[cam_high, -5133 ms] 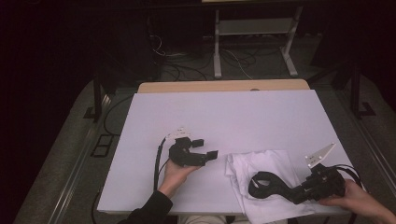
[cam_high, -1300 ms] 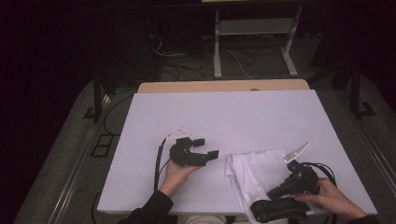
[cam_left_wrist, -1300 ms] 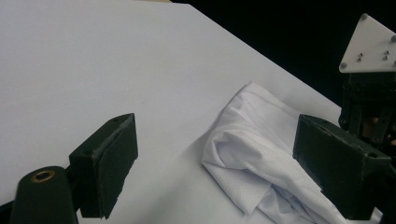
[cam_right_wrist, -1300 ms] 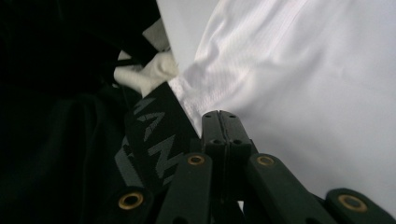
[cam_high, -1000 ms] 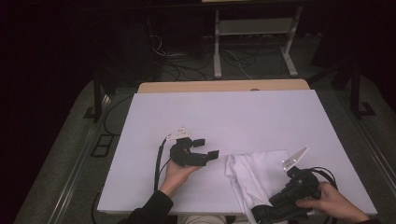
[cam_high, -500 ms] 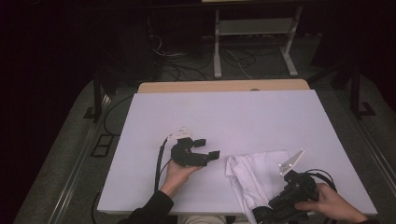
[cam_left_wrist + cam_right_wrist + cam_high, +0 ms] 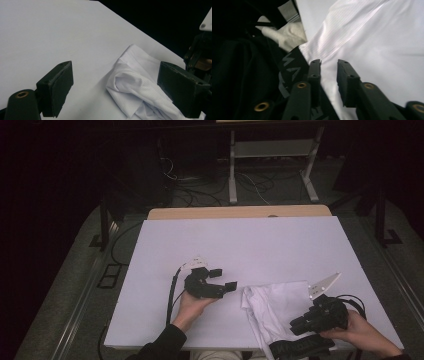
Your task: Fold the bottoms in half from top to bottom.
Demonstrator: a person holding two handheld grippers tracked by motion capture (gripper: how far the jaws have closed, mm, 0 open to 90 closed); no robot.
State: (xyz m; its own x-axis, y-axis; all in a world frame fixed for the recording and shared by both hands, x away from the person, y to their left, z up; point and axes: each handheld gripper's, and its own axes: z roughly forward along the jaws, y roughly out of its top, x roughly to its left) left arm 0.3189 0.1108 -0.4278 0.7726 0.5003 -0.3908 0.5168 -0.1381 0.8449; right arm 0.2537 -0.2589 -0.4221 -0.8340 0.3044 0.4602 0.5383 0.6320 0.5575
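White garment (image 7: 276,307) w/ a black waistband (image 7: 299,347) lies crumpled at the near right corner of the bench (image 7: 240,250); the waistband end hangs at the bench's near edge, the white cloth runs from there up toward the bench's middle, so its long axis goes roughly near-to-far, leaning a bit left

Key relation: the right claw (image 7: 300,325) sits right on the garment, above the waistband, and is by far the nearer one. In the right claw's own view its tips (image 7: 328,67) are parted a little, jaws have just been opening, w/ white cloth lying in the gap under them but the pads not pressing on it; the waistband (image 7: 292,67) sits just beside the left-hand jaw there, touching or nearly so, can't tell which. So not gripping anything, as far as I can see

Left claw (image 7: 220,285) rests on the bench to the left of the garment, well clear of it, jaws wide & empty. From its own view (image 7: 120,82) the garment (image 7: 135,87) lies ahead & to the right, a folded corner pointing back toward it, nothing between the pads

Judgement: any re-grip near the waistband falls to the right claw; the left would need to travel right, across bare bench, to reach the garment's left edge
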